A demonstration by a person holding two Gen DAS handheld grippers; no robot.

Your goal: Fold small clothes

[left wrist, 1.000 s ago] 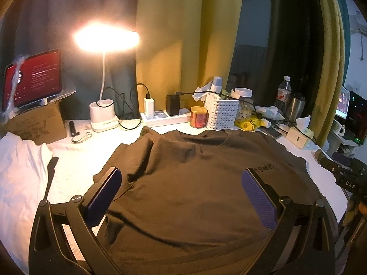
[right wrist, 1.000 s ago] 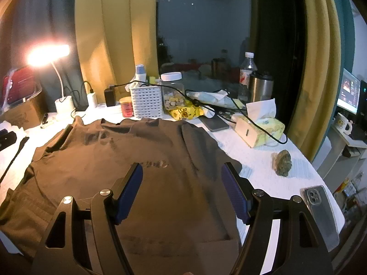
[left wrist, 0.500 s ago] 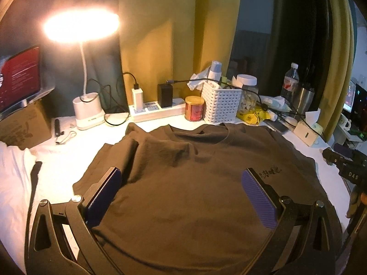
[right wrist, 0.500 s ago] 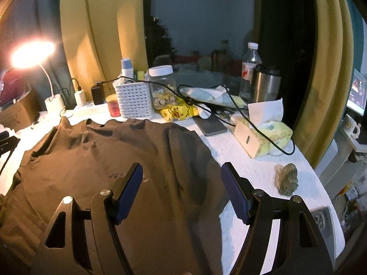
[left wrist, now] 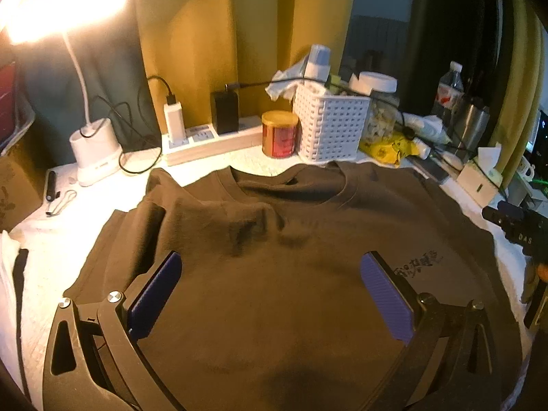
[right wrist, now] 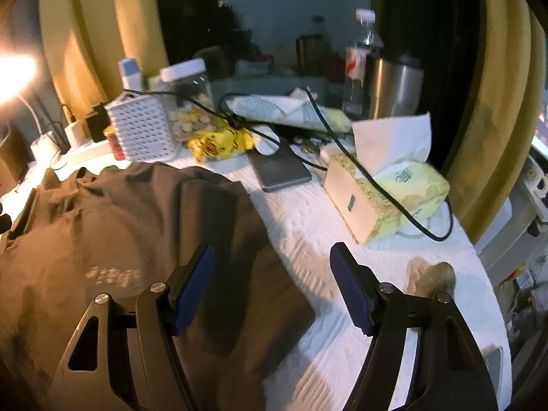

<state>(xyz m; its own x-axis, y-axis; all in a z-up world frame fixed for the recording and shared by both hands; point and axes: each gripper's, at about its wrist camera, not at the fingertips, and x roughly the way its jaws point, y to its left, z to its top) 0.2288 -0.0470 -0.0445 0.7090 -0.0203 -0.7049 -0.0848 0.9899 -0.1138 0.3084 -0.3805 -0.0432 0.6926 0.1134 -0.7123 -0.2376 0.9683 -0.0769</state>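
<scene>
A dark brown T-shirt (left wrist: 274, 274) lies spread flat on the white table cover, collar toward the far clutter, small print on its chest. My left gripper (left wrist: 270, 274) hovers open over the shirt's middle, nothing between its blue pads. In the right wrist view the same T-shirt (right wrist: 102, 239) fills the left side, its right sleeve folded inward. My right gripper (right wrist: 272, 267) is open above the shirt's right edge, one finger over cloth, the other over the white cover. The other hand-held gripper (left wrist: 513, 226) shows at the right edge of the left wrist view.
Along the back stand a lit desk lamp (left wrist: 92, 150), power strip (left wrist: 212, 140), red can (left wrist: 279, 133), white basket (left wrist: 330, 126), jar, bottles and steel cup (right wrist: 394, 85). A phone (right wrist: 279, 167), tissue box (right wrist: 383, 198) and small stone (right wrist: 435, 277) lie right of the shirt.
Both grippers have moved forward and right over the shirt. The right one now sits over the shirt's right edge, with the tissue box and phone closer. Both stay open.
</scene>
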